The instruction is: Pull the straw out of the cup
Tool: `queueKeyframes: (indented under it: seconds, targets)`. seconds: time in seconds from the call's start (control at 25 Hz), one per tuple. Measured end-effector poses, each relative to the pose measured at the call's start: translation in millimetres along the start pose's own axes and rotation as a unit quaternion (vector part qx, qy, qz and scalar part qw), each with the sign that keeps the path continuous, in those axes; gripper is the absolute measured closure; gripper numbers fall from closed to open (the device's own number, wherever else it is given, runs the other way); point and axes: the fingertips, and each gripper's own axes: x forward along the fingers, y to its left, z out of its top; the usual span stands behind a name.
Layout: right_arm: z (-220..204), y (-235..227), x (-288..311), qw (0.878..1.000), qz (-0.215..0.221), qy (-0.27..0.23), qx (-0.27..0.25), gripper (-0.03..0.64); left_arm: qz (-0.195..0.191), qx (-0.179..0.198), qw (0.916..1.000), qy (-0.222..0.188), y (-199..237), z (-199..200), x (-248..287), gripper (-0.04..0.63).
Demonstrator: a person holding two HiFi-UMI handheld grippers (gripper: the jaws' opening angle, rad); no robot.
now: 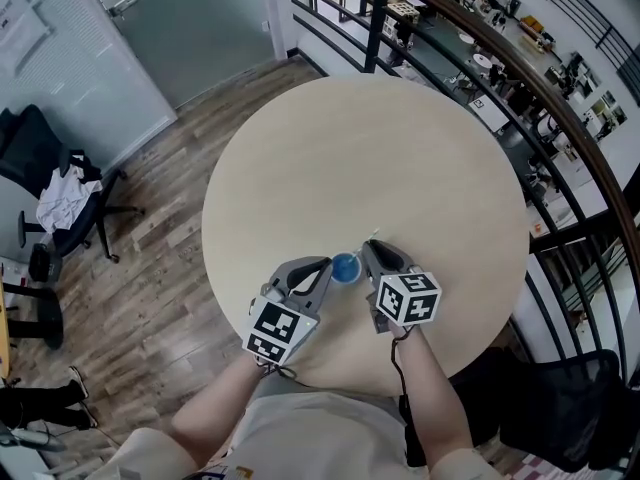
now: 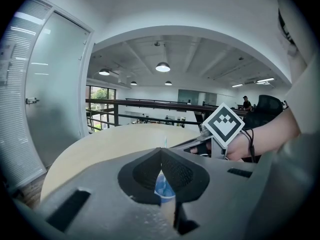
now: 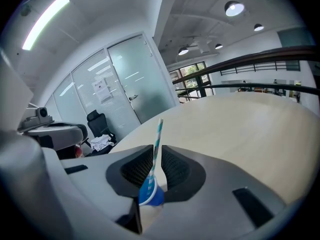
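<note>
Two grippers meet at the cup point(image 1: 345, 268) by the table's point(image 1: 380, 158) 6 o'clock edge: the left gripper point(image 2: 161, 156), at its 8 o'clock, seemingly clamps it steady, while the right gripper point(image 3: 154, 156), jaws narrowed, pinches the straw point(image 3: 157, 139) ready for pulling.

Matt pale wooden table point(image 1: 380, 158), glossy blue plastic cup point(image 1: 346, 268), striped paper straw point(image 3: 157, 134).
</note>
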Motion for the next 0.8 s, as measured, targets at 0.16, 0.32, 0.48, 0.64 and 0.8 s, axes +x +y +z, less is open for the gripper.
queueKeyframes:
  seconds: [0.16,0.32,0.48,0.64,0.8]
  targets:
    - [-0.9,8.0,5.6,1.0,0.014,0.001,0.005,0.557,0.001,-0.002,1.0,0.007,3.2,-5.0,-3.1,0.581]
    - [-3.2,7.5,7.6,1.0,0.015,0.0,0.008,0.575,-0.002,-0.005,0.9999,0.015,0.8,-9.1,-4.1,0.581]
    - [0.3,9.9,8.4,1.0,0.017,-0.005,0.009,0.579,0.001,-0.005,0.9998,0.02,4.8,-9.7,-4.8,0.581]
    - [13.0,12.9,1.9,1.0,0.012,-0.024,-0.006,0.581,0.001,-0.006,0.9998,0.019,6.6,-4.9,-6.4,0.581]
    - [29.7,18.9,-11.0,0.999,0.006,-0.04,-0.019,0.581,0.0,-0.02,0.9997,0.015,6.2,3.1,-14.0,0.581]
